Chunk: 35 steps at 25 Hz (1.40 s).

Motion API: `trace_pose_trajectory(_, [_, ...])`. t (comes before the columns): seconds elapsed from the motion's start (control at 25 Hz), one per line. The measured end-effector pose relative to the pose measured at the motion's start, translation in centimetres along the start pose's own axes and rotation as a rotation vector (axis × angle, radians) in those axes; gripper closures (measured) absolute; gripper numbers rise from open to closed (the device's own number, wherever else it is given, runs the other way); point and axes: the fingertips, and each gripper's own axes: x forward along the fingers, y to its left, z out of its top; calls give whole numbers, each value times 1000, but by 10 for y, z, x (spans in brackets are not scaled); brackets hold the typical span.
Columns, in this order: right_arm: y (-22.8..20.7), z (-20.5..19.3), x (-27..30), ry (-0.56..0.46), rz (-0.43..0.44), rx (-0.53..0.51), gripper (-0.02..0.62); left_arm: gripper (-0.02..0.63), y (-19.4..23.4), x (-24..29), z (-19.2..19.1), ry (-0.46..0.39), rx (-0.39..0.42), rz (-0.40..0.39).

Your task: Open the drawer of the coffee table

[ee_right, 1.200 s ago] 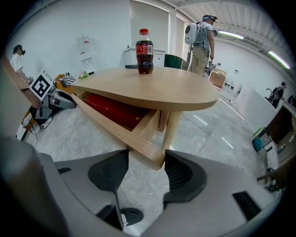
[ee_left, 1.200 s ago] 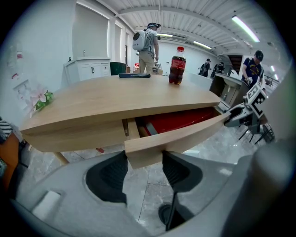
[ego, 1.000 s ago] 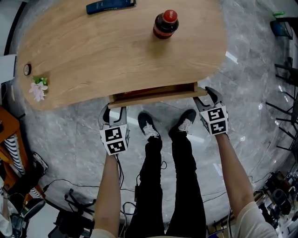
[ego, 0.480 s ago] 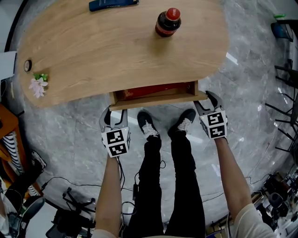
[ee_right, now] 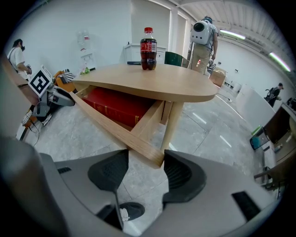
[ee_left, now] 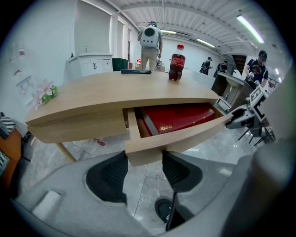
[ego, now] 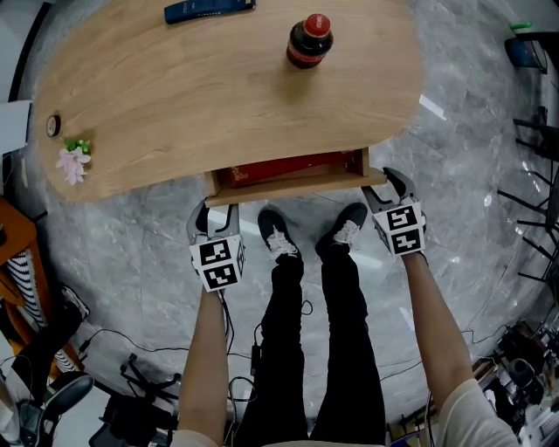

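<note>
The oval wooden coffee table (ego: 175, 96) has its drawer (ego: 293, 184) pulled partly out toward me, with a red book (ego: 284, 168) lying inside. My left gripper (ego: 212, 209) is shut on the left end of the drawer front (ee_left: 180, 136), whose corner sits between the two pads. My right gripper (ego: 384, 183) is shut on the right end of the drawer front (ee_right: 115, 129), with that corner wedged between its pads. The red book (ee_left: 178, 115) fills the drawer in both gripper views.
A cola bottle (ego: 309, 42) and a dark blue flat object (ego: 208, 9) rest on the tabletop's far side, and a small flower (ego: 72, 161) lies at its left edge. The person's shoes (ego: 279, 236) stand on the grey marble floor just below the drawer. Cables and gear lie at bottom left.
The drawer has slid a little further out from under the tabletop, and more of the red book shows. Both grippers stay on its front corners.
</note>
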Motion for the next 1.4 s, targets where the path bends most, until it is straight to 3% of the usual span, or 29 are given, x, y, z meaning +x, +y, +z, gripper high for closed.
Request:
trace_pose_trajectory(0.96, [3,-5,-2,19,-18,-9,351,369,0,-3,-4,-1,4,-16])
trace_pose_trajectory(1.4, [20,-31,-16,35,-3,-8,353,370,-9,-22,-33,31,0,-19])
